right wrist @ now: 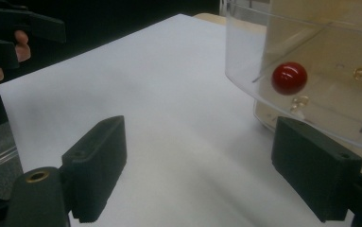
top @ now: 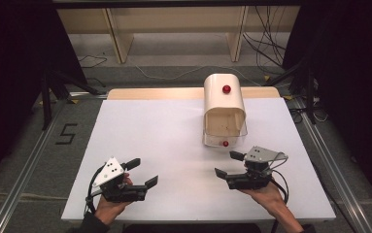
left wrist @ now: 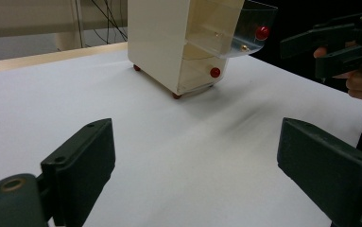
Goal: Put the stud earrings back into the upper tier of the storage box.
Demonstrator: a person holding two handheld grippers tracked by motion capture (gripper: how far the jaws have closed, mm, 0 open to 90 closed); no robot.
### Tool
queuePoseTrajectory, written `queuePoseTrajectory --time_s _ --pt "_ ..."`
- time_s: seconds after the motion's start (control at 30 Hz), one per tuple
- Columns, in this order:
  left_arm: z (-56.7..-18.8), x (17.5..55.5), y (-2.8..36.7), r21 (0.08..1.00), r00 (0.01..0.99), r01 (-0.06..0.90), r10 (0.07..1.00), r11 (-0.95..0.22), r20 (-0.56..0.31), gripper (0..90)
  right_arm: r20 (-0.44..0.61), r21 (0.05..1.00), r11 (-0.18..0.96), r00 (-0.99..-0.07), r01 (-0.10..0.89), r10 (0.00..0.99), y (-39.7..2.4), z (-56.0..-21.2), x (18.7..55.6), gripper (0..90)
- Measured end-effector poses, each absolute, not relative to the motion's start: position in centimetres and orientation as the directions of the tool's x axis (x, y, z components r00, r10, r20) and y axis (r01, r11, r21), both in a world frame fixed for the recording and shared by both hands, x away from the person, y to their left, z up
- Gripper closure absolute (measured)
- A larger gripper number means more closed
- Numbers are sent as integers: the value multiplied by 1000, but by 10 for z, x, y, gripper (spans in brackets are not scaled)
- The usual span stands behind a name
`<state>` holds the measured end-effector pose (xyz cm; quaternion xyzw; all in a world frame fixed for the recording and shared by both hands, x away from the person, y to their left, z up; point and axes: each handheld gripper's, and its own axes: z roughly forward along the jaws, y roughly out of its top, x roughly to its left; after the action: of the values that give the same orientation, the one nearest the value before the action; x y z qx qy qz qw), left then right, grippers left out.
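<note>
Item 1, nearest edge of the worktop (top: 174, 145), about 7 o'clock: left tool (top: 142, 173), held in a hand, jaws spread wide and holding nothing. It rests low over the bare white surface, well apart from the cabinet.

Item 2, about 5 o'clock: right tool (top: 228, 164), also hand-held, jaws wide and empty. It sits just short of the drawer front; in the right gripper view the red knob (right wrist: 289, 78) appears between and above its jaws, near but not touched.

Item 3, between 12 and 1 o'clock on the worktop: small cream drawer cabinet (top: 224, 99), standing upright on small red feet. Its upper clear drawer (left wrist: 235, 30) is pulled out towards the person. A lower drawer (left wrist: 198, 74) with its own red knob looks shut. Small gold-coloured bits lie in the open drawer; what they are cannot be made out.

Item 4, beyond the worktop: pale wooden shelving (top: 174, 24) and loose cables (top: 266, 53) on the floor.

Handling note, judged: the work in hand looks like the right tool addressing the open drawer by its knob. To do it well, line the jaws up level with the knob, close squarely on it, and move straight along the drawer's run. The cabinet looks light, so the left tool may need to steady its side lest it slide.
</note>
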<state>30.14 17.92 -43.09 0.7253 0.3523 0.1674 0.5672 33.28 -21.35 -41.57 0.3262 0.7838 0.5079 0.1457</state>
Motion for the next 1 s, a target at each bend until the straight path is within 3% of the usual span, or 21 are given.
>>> queuePoseTrajectory --time_s 1.0 --pt "-432 302 177 938 706 326 691 -121 -156 117 115 911 206 -700 357 705 -237 -433 313 177"
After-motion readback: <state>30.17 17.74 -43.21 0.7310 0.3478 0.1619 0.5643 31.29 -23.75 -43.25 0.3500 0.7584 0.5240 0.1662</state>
